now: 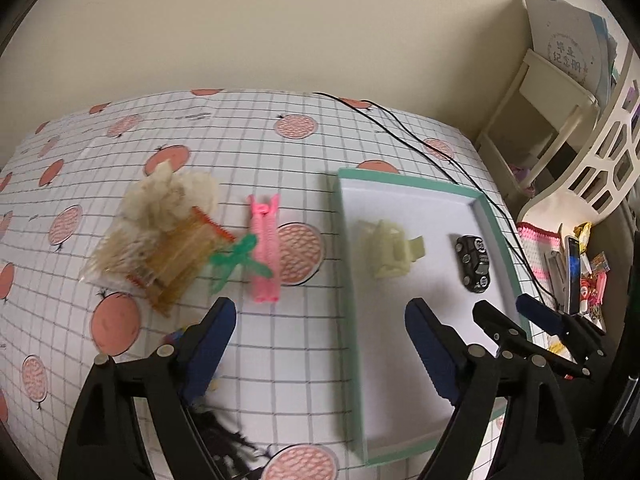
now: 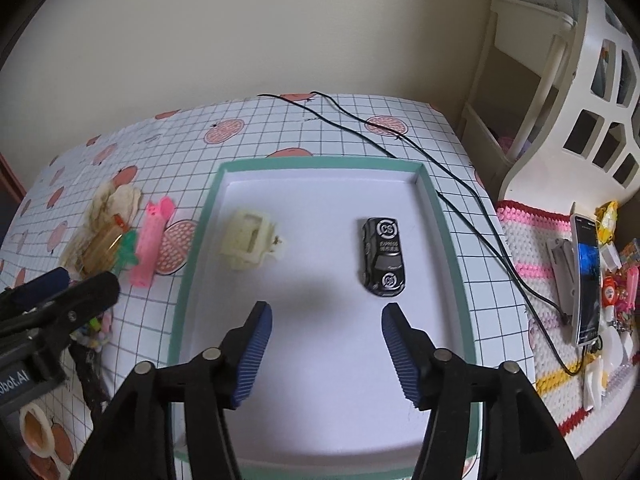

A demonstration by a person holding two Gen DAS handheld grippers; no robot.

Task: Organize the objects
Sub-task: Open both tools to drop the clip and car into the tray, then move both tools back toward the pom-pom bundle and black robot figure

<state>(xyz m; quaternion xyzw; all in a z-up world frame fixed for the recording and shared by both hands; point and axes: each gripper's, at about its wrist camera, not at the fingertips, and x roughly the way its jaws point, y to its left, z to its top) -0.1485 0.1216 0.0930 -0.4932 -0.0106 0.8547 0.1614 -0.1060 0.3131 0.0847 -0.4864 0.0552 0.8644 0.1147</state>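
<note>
A shallow white tray with a green rim (image 2: 438, 220) lies on the checked tablecloth. In it sit a cream claw hair clip (image 2: 248, 242) and a black toy car (image 2: 382, 258). My right gripper (image 2: 328, 320) hangs open over the tray's near half, holding nothing. Left of the tray lie a pink hair clip (image 1: 262, 252), a green bow (image 1: 236, 260), an amber comb-like clip (image 1: 180, 264) and a beige scrunchie (image 1: 168, 198). My left gripper (image 1: 320, 320) is open and empty, above the cloth just short of the pink clip, straddling the tray's left rim (image 1: 348, 280).
A black cable (image 2: 460, 200) runs across the cloth past the tray's right side. To the right are a crochet mat (image 2: 532, 232), a phone (image 2: 586, 276), small clutter and a white shelf (image 2: 580, 100). A dark frayed item (image 1: 228, 440) lies under the left gripper.
</note>
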